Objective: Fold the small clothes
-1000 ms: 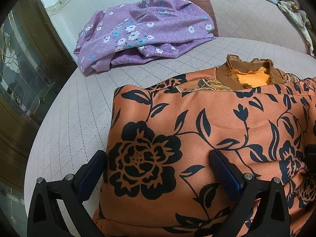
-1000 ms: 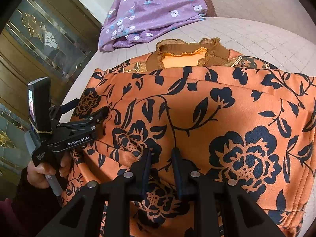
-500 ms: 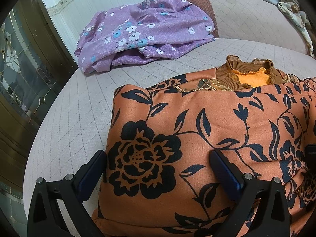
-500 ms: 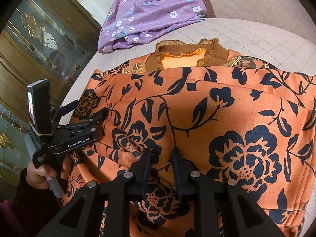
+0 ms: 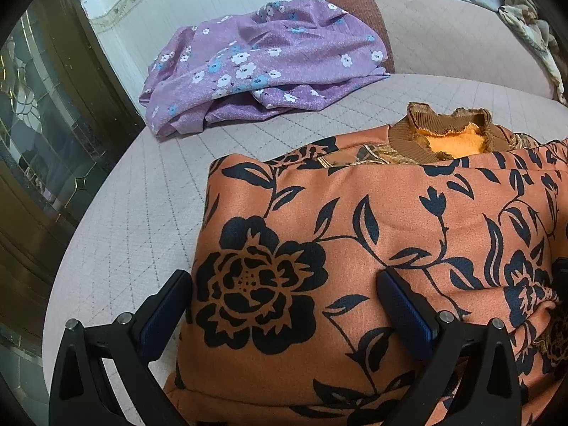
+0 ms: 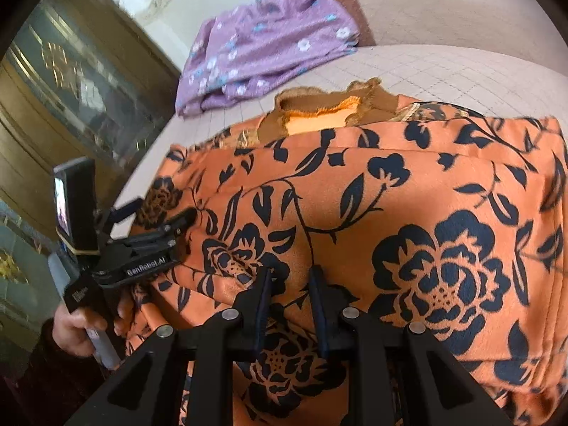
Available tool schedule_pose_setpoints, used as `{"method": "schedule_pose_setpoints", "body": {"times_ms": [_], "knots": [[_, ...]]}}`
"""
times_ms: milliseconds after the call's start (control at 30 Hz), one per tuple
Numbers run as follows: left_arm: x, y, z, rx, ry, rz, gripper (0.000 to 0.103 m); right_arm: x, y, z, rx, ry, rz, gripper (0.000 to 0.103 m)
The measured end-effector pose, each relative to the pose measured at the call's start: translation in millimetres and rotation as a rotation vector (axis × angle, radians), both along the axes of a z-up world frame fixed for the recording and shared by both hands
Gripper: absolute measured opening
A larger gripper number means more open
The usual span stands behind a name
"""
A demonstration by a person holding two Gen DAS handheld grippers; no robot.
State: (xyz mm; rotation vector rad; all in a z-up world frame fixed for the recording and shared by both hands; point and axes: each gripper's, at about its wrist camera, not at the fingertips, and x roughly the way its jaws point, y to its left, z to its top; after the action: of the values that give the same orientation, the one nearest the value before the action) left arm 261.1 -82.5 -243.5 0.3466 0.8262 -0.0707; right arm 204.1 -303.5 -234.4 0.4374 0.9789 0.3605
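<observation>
An orange top with a black flower print [image 5: 372,234] lies folded on the quilted surface, its brown ribbed collar [image 5: 451,135] at the far end. My left gripper [image 5: 284,305] is open, its two fingers straddling the near left corner of the top. My right gripper [image 6: 289,294] is nearly shut, pinching a fold of the orange top [image 6: 390,213] at its near edge. The left gripper also shows in the right wrist view [image 6: 156,220], held by a hand at the top's left edge.
A crumpled purple garment with small flowers [image 5: 262,67] lies at the far left of the quilted surface [image 5: 135,220]. A dark wooden cabinet with glass panels [image 5: 39,135] stands at the left. A brown cushion edge [image 5: 358,0] sits behind the purple garment.
The right gripper has lifted and shifted a little with the pinched fold, and the view has tilted. The left gripper has stayed in place, still open.
</observation>
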Motion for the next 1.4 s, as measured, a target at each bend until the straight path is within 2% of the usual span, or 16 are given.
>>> {"method": "schedule_pose_setpoints", "body": {"times_ms": [133, 167, 233, 267, 300, 433, 533, 667, 767, 900, 1033, 1100, 1200, 1267, 1400], "knots": [[-20, 20, 10, -0.062, 0.056, 0.038, 0.103, -23, -12, 5, 0.083, 0.007, -0.114, 0.026], [-28, 28, 12, -0.077, 0.067, 0.039, 0.103, -33, -14, 11, 0.097, 0.012, -0.119, 0.032], [-44, 45, 13, -0.072, 0.085, 0.056, 0.103, -51, -18, 19, 0.109, 0.008, -0.12, 0.06], [-53, 55, 13, -0.066, 0.096, 0.071, 0.103, -64, -23, 24, 0.107, 0.0, -0.143, 0.081], [-61, 65, 13, -0.068, 0.105, 0.083, 0.103, -76, -28, 29, 0.111, -0.014, -0.169, 0.082], [-96, 115, 13, -0.123, 0.154, 0.115, 0.103, -117, -47, 38, 0.136, 0.014, -0.201, 0.082], [-122, 150, 6, -0.134, 0.216, 0.139, 0.103, -150, -62, 40, 0.081, 0.039, -0.224, 0.082], [-156, 182, -2, -0.226, 0.297, 0.138, 0.103, -186, -82, 39, 0.041, 0.08, -0.268, 0.082], [-181, 184, -13, -0.255, 0.351, 0.1, 0.103, -210, -98, 35, 0.022, 0.115, -0.304, 0.082], [-212, 178, -23, -0.248, 0.394, 0.04, 0.099, -232, -109, 31, 0.003, 0.163, -0.323, 0.082], [-227, 175, -29, -0.286, 0.429, 0.0, 0.078, -249, -114, 26, -0.041, 0.242, -0.316, 0.082], [-228, 175, -28, -0.296, 0.425, -0.004, 0.073, -257, -114, 24, -0.046, 0.272, -0.3, 0.082], [-227, 167, -26, -0.295, 0.43, -0.005, 0.073, -267, -114, 20, -0.06, 0.301, -0.298, 0.082], [-226, 162, -25, -0.301, 0.45, -0.013, 0.082, -271, -114, 14, -0.059, 0.331, -0.295, 0.082], [-221, 147, -38, -0.284, 0.519, -0.023, 0.087, -275, -104, -7, -0.044, 0.456, -0.267, 0.082]]}}
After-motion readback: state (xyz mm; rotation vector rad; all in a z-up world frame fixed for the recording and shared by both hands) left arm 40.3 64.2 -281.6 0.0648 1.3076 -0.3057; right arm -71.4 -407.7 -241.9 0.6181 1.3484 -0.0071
